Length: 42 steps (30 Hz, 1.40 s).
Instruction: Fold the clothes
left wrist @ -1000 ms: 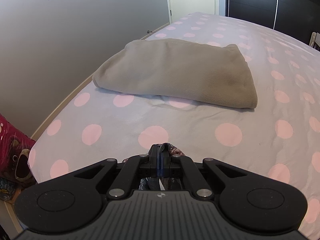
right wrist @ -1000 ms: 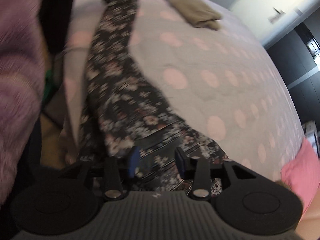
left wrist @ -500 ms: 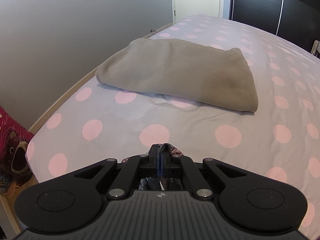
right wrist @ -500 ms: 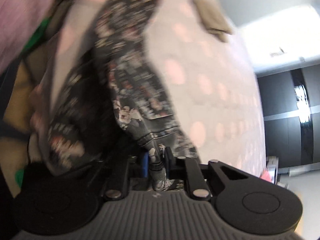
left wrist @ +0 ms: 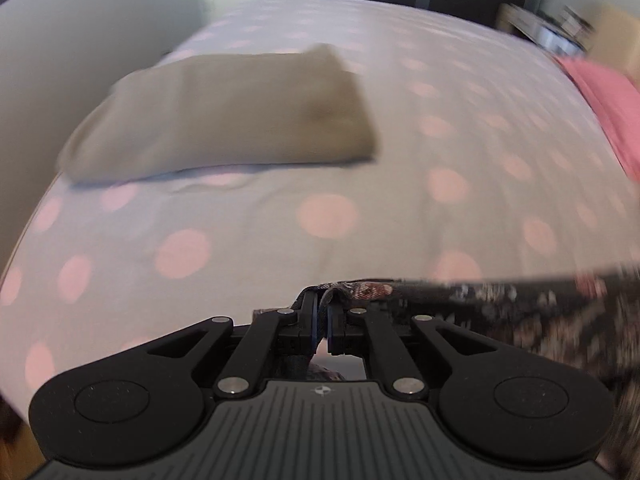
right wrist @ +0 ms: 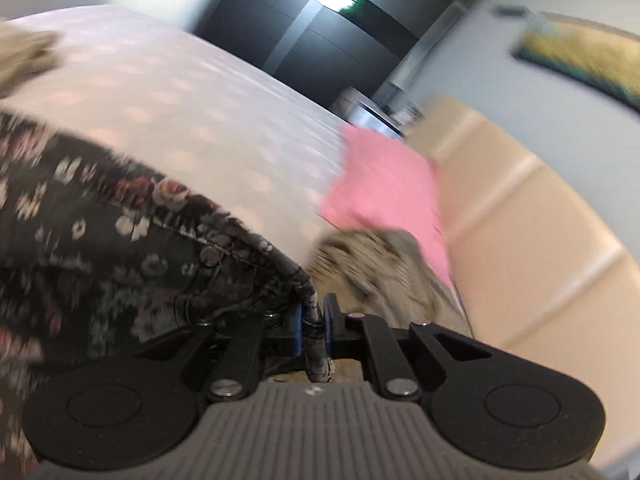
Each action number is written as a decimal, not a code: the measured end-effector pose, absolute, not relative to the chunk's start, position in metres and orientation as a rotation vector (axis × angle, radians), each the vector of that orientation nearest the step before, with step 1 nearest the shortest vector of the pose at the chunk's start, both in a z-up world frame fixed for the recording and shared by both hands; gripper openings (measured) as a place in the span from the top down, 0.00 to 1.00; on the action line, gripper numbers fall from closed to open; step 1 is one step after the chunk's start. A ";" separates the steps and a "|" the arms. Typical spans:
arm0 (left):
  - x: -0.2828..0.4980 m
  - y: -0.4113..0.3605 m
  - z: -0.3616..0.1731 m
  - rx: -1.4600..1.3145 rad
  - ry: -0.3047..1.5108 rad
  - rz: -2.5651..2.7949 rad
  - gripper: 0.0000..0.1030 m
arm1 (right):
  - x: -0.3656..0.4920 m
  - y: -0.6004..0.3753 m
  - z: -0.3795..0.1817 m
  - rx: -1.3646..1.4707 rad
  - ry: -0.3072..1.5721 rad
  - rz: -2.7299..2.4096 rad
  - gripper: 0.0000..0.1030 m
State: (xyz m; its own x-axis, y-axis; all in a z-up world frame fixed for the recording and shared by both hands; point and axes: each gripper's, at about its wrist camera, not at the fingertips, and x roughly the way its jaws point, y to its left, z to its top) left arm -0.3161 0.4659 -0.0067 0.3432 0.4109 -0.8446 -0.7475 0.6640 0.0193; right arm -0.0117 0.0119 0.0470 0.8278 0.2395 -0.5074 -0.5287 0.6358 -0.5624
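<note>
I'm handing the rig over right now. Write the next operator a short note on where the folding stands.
Left hand-held gripper: pinching one edge of the floral garment, jaws easing open.
Right hand-held gripper: jaws closing on its other edge.
Garment hangs stretched between both, above the bed.
Done: a beige item lies folded on the bed.
Left: lay the floral garment flat and fold it; a patterned piece by the pink pillow looks unfolded.

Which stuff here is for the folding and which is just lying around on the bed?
For the folding:
- flowery dark garment
- left gripper, pinching one edge of it
- right gripper, closing on another edge

Just lying around:
- folded beige blanket
- pink cloth
- speckled grey fabric
- spotted bedsheet
</note>
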 end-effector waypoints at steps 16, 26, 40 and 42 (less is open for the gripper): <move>-0.313 0.458 -0.028 -0.202 1.071 0.848 0.72 | 0.082 0.009 -0.018 -0.638 0.531 0.144 0.89; -0.300 0.377 -0.079 0.180 1.234 0.489 0.70 | 0.094 0.012 -0.032 -0.629 0.566 0.148 0.88; -0.289 0.388 -0.114 0.396 1.265 0.741 0.99 | 0.089 0.008 -0.036 -0.651 0.528 0.170 0.88; -0.296 0.397 -0.092 0.336 1.187 0.830 1.00 | 0.088 0.005 -0.035 -0.650 0.526 0.178 0.88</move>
